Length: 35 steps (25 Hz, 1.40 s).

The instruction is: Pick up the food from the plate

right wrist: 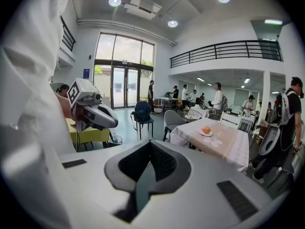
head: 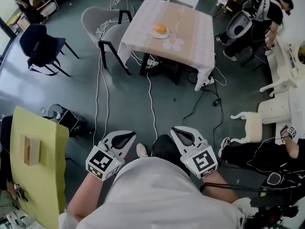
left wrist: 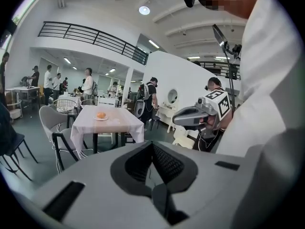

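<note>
Left gripper (head: 125, 138) and right gripper (head: 183, 133) hang close to the person's body, jaws fully together, holding nothing. Well apart at twelve o'clock, the orange food (head: 161, 28) sits on its plate (head: 153, 33) on the table (head: 190, 32). Approach and grasp both remain.

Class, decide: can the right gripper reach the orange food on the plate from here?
Probably not yet. The right gripper is held by the body, jaws shut; the orange food sits on its plate across the floor. Walking closer comes first.
</note>
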Available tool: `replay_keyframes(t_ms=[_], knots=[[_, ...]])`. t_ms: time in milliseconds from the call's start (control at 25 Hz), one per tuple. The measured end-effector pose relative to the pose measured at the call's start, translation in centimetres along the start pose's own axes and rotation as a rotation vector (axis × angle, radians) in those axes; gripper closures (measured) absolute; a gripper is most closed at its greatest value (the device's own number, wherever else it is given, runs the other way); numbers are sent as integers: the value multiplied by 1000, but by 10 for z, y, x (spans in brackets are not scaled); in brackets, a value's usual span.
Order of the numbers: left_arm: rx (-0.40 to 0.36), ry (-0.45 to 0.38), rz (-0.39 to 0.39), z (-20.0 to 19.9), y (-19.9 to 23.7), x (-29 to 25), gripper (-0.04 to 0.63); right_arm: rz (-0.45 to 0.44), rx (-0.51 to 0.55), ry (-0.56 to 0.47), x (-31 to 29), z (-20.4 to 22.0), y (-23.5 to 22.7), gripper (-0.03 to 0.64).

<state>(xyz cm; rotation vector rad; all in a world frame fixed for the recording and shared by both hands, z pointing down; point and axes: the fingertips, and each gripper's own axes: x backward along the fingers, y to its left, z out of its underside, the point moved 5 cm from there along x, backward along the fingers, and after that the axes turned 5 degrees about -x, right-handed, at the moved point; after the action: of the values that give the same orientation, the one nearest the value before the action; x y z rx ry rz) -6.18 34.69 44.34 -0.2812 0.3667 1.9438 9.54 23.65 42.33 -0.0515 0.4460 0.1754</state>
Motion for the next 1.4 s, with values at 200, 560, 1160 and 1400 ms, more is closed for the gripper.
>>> replay_keyframes(t_ms=[200,560,1160,1400], knots=[[0,5,12,-7,19,-22,586,17,-42,5,-11,-1,-30,601],[-49,55,38,-59,94,-105,549,28,-42,-36,-67,-29,-133,462],[-254,187,64,-154,252,-275,414,195,-141,-86,-75,-42,-292,462],[-346,246,154,-155,327,-351,371,353,-213,-48,-87,-39,-314,462]])
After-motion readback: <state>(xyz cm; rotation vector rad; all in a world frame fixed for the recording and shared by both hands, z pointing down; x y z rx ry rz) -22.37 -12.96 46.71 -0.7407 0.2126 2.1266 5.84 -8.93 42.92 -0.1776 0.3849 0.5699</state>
